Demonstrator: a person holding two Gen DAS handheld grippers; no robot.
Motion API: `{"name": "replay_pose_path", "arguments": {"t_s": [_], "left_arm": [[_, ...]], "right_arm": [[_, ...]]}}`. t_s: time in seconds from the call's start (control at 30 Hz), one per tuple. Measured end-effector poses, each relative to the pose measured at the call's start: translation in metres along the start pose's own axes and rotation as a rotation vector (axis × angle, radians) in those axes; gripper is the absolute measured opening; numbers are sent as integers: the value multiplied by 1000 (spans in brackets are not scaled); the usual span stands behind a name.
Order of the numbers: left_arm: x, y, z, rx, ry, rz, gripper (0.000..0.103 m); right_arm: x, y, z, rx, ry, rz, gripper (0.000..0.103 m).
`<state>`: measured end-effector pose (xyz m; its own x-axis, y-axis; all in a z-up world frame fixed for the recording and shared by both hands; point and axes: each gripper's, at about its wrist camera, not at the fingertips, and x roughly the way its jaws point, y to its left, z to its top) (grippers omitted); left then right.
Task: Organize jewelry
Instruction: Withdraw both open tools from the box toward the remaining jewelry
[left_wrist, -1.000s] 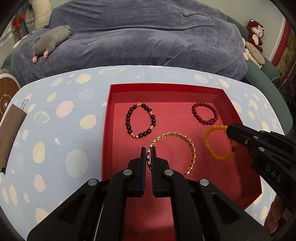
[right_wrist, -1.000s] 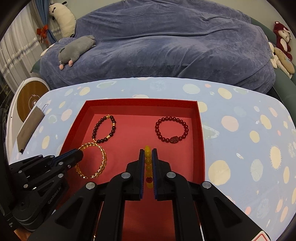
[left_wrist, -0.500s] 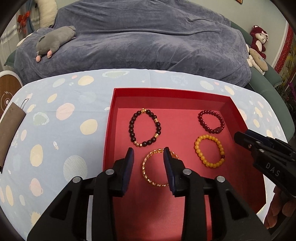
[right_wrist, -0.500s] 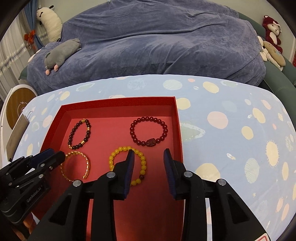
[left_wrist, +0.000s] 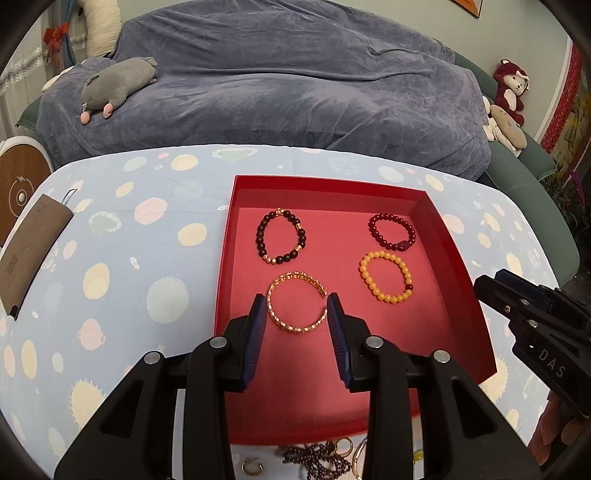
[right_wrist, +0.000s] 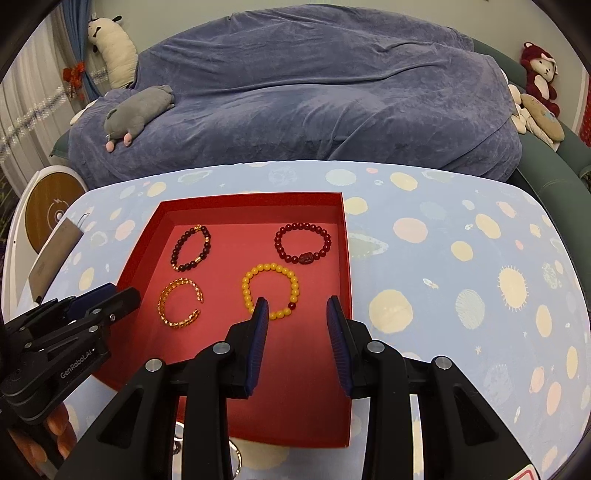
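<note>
Both grippers hang over the red tray (left_wrist: 226, 258) on the counter (left_wrist: 110, 258), fingers apart and gripping nothing. The left gripper (left_wrist: 297, 314) frames the gold bangle (left_wrist: 296, 307) lying at near left; the right gripper (right_wrist: 297, 314) hovers by the yellow bead bracelet (right_wrist: 270, 290). Dark bead bracelet (left_wrist: 281, 236) far left, red bead bracelet (left_wrist: 392, 232) far right.

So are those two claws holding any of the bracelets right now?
No. The left gripper and the right gripper both stand open and empty; the gold bangle and yellow bracelet lie loose in the red tray.
</note>
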<state>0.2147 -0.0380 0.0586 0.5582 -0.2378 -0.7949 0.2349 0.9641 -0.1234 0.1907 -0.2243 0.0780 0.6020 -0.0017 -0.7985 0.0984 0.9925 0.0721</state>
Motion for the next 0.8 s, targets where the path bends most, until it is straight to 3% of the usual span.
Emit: {"name": "replay_pose_path", "arguments": {"t_s": [0.3, 0.8], "left_arm": [[-40, 0, -41, 1, -3, -10, 33], [-50, -2, -117, 7, 91, -8, 33]], "right_arm": [[-36, 10, -49, -53, 7, -30, 32], [-47, 10, -137, -52, 119, -51, 32]]}}
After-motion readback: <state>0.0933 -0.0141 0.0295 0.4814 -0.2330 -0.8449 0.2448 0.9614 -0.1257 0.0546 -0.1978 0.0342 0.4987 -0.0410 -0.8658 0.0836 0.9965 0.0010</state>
